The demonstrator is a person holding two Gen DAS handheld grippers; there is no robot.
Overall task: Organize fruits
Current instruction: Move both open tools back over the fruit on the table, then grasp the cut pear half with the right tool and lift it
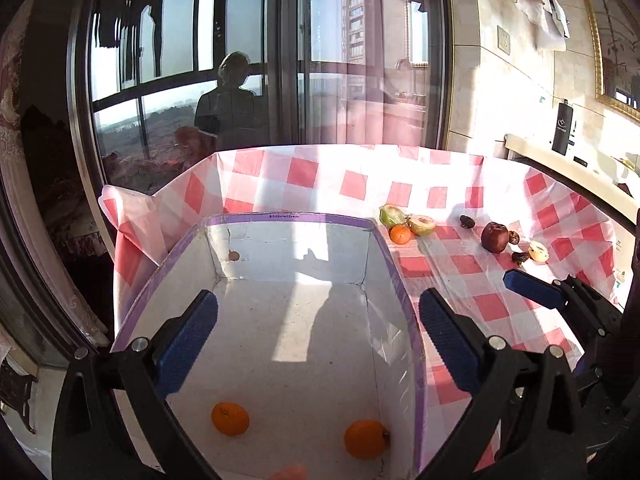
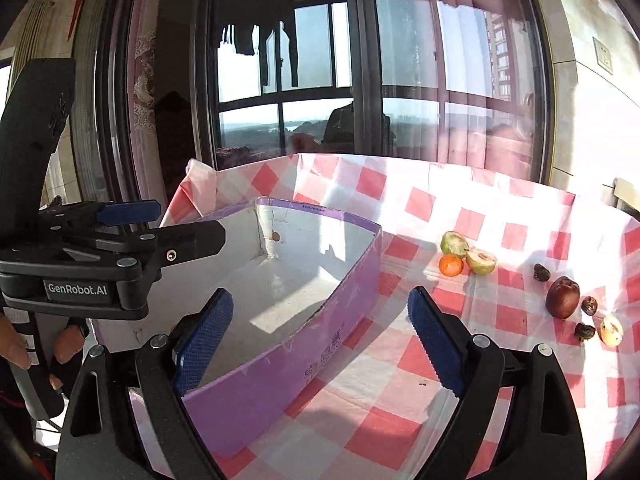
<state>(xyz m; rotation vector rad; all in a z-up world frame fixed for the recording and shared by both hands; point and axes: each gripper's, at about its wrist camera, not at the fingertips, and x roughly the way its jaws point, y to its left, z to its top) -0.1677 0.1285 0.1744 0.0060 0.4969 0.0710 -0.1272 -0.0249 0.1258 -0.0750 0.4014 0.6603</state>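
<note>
A: Where is the fruit?
B: Two oranges lie on the floor of the box [image 1: 384, 240]: one [image 1: 230, 419] at the near left, the other [image 1: 366, 439] at the near right, well apart. The rest sits on the checked cloth [image 2: 360, 380] over the tabletop, right of the box.

A: What is out there?
B: A small orange [image 2: 451, 265] touches a green fruit [image 2: 454, 243] and a cut half [image 2: 481, 261] just beside it. Farther right stands a dark red apple [image 2: 563, 297], with a dark dried fruit [image 2: 541, 272] behind it, two more [image 2: 589, 305] [image 2: 584, 331] at its right, and a pale cut piece [image 2: 611, 330] beside those.

A: And the box itself?
B: White inside, purple outside, open at the top. A small brown spot [image 1: 234, 256] shows on its far wall.

A: The left hand-held gripper?
B: It [image 1: 318, 328] hangs over the box, jaws wide, holding nothing.

A: The right one?
B: It [image 2: 320, 328] is wide apart too, and empty, above the box's right wall and the cloth.

A: Anything behind?
B: A window [image 2: 304, 60] with dark clothes hanging outside, and a pink curtain [image 1: 360, 40].
</note>
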